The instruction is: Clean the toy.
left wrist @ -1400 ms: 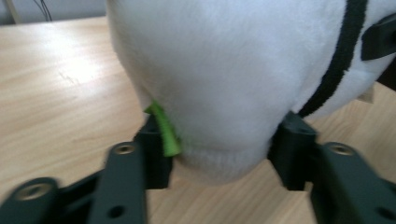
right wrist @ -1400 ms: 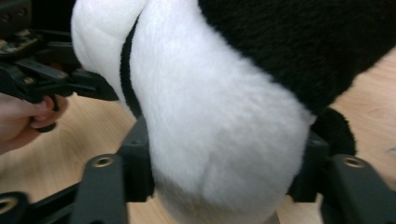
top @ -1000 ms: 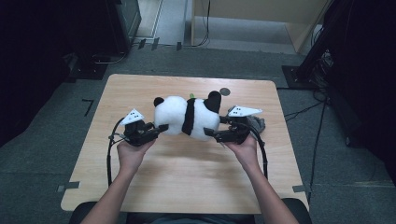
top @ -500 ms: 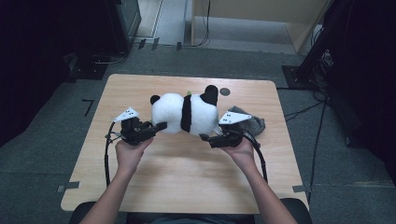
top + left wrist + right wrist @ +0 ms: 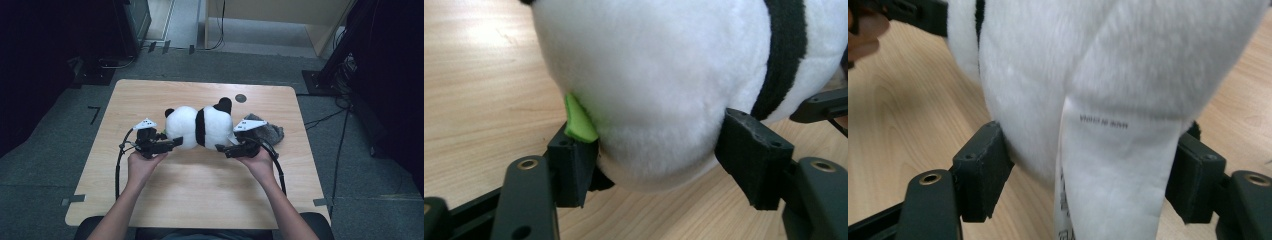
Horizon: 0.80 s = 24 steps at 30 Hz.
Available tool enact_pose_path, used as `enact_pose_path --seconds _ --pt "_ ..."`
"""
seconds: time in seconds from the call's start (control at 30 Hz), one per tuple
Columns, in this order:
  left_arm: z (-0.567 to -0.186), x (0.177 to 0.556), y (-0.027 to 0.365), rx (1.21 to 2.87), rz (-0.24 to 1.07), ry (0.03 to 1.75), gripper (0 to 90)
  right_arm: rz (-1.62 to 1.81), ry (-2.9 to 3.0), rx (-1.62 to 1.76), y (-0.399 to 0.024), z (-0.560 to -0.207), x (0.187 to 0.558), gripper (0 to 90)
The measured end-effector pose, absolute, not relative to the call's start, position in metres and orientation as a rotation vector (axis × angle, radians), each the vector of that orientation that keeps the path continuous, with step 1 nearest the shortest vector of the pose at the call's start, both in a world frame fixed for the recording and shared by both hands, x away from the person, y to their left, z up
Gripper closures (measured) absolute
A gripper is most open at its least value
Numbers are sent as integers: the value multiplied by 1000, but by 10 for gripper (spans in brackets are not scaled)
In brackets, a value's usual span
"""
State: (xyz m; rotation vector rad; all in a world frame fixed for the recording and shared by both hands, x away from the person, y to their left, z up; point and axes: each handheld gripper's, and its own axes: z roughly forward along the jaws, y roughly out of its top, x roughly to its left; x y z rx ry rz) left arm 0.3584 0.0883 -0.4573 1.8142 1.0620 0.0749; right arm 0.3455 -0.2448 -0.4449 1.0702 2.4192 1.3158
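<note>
A black and white panda plush [image 5: 200,127] lies across the middle of the wooden table [image 5: 200,195]. My left gripper [image 5: 172,144] is at its left end. In the left gripper view the jaws [image 5: 656,160] have just been opening; the white plush [image 5: 649,75] bulges between the pads without being squeezed, and a green tag [image 5: 579,120] sits by one pad. My right gripper [image 5: 222,148] is at the right end. There its jaws [image 5: 1088,170] have closed a little, and the pads press on the plush [image 5: 1048,50] and its white label [image 5: 1113,170].
A grey fuzzy cloth [image 5: 270,131] lies just right of the panda, behind my right hand. A small dark round mark [image 5: 241,98] sits near the table's far edge. Bare wood stretches in front of both hands. Dark equipment and cables surround the table.
The panda was tipped up at its left end half a second ago and now lies level on the table. My left hand has come down slightly with it.
</note>
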Motion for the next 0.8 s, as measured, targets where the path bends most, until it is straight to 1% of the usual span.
enact_pose_path --seconds 0.1,0.27,0.37,0.57,0.8 --pt "-458 358 87 1817 63 1054 315 1356 2409 1092 -249 -443 343 286" --pt "-459 357 85 1827 65 1053 306 1330 2410 1102 -249 -444 342 289" --pt "-464 359 85 1840 45 1082 306 1305 2427 1121 -247 -448 344 289" --pt "-470 362 84 1850 85 1089 306 1239 2432 1115 -243 -455 347 290" --pt "-472 363 85 1861 138 1071 306 1255 2400 1154 -247 -456 349 293"
